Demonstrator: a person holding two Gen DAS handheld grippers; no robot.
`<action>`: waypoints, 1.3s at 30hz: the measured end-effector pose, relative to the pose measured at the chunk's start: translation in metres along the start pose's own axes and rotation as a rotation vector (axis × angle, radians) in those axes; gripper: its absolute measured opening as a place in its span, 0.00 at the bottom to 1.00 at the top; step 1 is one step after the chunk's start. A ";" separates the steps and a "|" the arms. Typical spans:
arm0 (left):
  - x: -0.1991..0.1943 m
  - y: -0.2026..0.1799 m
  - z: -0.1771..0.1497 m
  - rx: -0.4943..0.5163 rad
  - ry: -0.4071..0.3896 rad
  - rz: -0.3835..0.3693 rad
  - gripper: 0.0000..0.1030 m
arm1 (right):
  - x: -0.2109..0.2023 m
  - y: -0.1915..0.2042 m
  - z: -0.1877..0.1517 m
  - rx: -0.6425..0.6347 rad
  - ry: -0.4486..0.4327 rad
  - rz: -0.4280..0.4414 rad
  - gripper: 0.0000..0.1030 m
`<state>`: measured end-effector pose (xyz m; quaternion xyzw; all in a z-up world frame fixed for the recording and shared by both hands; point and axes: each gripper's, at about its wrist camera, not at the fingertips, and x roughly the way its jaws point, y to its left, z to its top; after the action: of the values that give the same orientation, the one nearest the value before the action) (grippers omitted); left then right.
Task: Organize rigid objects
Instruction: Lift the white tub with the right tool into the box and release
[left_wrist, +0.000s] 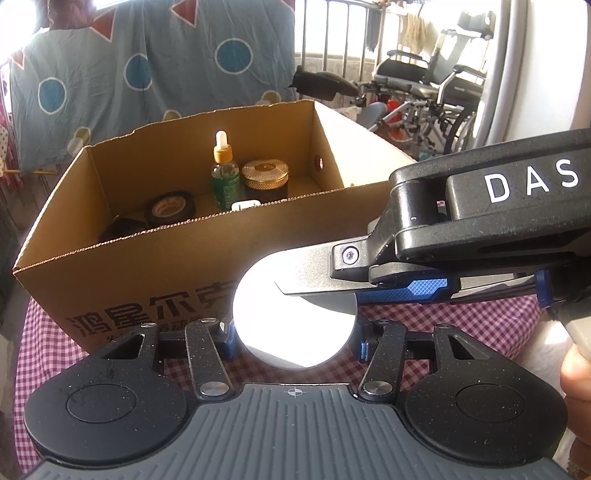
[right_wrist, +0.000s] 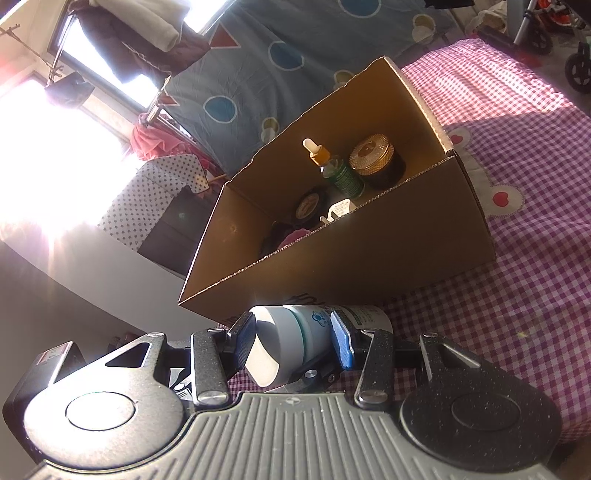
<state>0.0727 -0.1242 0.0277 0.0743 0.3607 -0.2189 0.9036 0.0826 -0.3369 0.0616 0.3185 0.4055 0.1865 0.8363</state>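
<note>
Sunlight floods the room from a window behind a hanging blue sheet (left_wrist: 147, 62) with circles and triangles, and a folded wheelchair (left_wrist: 424, 92) stands off to the far right in your left wrist view. Your work surface is covered in a pink checked cloth (right_wrist: 517, 295), and on it sits an open cardboard box (left_wrist: 129, 280) with dark printed characters on its near wall. Inside the box you can see a green dropper bottle (left_wrist: 224, 177) standing upright, a dark jar with a gold ribbed lid (left_wrist: 265, 177) just beside it, a roll of black tape (left_wrist: 170, 208) to their left, and a white plug (right_wrist: 341, 210) near the front wall. Both of your tongs are on one white bottle (right_wrist: 295, 332), which lies on its side, off the cloth, just in front of the box. Your right tongs (right_wrist: 295, 339) are partly closed, their blue pads pressed against the bottle's sides near its cap end. Your left tongs (left_wrist: 295, 339) are also partly closed around the bottle's bright round end, which fills the gap between the fingers, though glare keeps you from seeing pad contact clearly. Your right tongs cross the left view from the right, with your hand (left_wrist: 576, 373) at the edge.
</note>
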 end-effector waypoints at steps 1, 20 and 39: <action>0.000 -0.001 0.000 0.000 0.004 0.003 0.52 | 0.000 -0.001 0.000 0.001 0.001 0.002 0.46; -0.015 0.004 0.001 -0.024 0.016 0.020 0.52 | -0.001 0.016 -0.004 -0.027 -0.004 -0.002 0.47; -0.073 0.013 0.031 -0.008 -0.135 0.048 0.52 | -0.038 0.075 0.005 -0.169 -0.097 0.067 0.47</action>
<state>0.0502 -0.0969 0.1001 0.0645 0.2979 -0.2001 0.9312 0.0600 -0.3056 0.1369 0.2690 0.3365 0.2321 0.8721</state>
